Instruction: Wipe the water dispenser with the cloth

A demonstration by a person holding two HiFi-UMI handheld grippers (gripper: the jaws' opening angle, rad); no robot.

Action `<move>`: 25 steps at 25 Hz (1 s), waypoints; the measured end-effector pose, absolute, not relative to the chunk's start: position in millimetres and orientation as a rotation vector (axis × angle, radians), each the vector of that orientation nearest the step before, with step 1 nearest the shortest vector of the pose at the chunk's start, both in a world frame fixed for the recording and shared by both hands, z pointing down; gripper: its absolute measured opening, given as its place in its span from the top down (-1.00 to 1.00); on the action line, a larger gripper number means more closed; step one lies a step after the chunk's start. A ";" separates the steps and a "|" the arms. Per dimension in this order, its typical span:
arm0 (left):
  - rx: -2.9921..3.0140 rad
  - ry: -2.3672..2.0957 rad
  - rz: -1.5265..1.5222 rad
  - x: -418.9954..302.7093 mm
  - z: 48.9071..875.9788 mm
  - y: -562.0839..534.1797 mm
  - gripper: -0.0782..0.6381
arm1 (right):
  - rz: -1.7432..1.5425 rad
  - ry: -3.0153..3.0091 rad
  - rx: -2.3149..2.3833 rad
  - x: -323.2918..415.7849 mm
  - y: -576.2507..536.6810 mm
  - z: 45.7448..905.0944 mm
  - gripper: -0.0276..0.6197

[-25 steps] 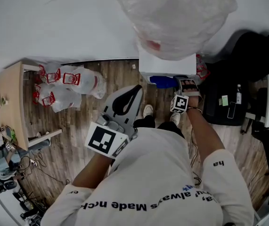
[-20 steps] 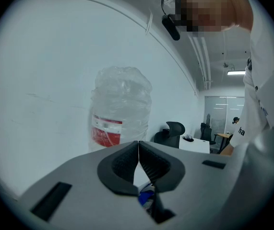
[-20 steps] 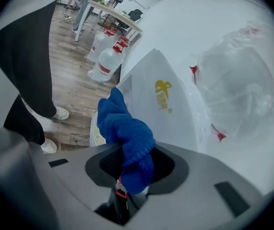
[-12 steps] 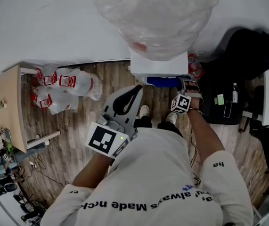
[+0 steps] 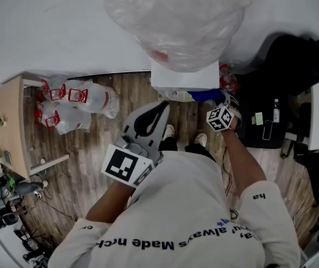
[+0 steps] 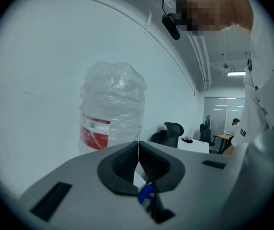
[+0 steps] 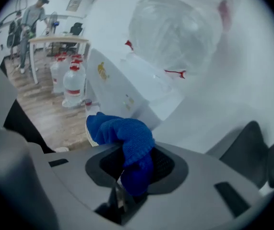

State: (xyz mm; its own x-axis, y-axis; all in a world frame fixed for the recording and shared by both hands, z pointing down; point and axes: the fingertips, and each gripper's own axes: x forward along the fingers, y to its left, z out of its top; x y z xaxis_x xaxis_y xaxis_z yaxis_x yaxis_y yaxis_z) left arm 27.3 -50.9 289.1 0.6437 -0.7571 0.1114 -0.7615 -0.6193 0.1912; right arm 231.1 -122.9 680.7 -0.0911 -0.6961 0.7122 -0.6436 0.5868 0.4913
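Jaws: R gripper (image 7: 136, 169) clamps cloth (image 7: 122, 131) by dispenser (image 7: 127, 87) front edge; L gripper (image 6: 138, 159) closed.

In the head view the wrapped bottle (image 5: 173, 21), cut off at 12 o'clock, hides most of the water dispenser (image 5: 184, 76). Only a sliver of cloth (image 5: 208, 95) shows at the dispenser's 4 o'clock. In the right gripper view the cloth's lower end vanishes between the jaws of the right hand-held gripper (image 7: 134, 170). The bottle's red label (image 5: 160, 55) is too blurred to read.
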 end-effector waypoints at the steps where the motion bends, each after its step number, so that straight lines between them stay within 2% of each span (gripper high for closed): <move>1: 2.642 -1.238 0.028 27.3 288.8 -51.0 0.72 | 0.004 -1.811 1.136 231.2 -125.1 678.7 0.55; 9: 2.618 -1.265 0.033 22.6 292.0 -52.3 0.72 | 0.513 -1.908 1.312 226.9 -128.7 690.4 0.54; 25: 2.530 -1.313 0.090 -0.8 339.0 -54.9 0.72 | 0.790 -1.876 1.374 230.0 -133.9 742.5 0.53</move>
State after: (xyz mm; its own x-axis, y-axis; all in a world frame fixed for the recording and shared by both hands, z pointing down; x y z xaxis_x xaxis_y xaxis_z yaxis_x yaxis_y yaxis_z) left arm -0.8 -54.9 339.0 0.5830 -0.7908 0.1866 -0.8089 -0.5433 0.2249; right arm 230.0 -133.9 742.5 -0.2186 -0.5544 0.8030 -0.9618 0.2613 -0.0815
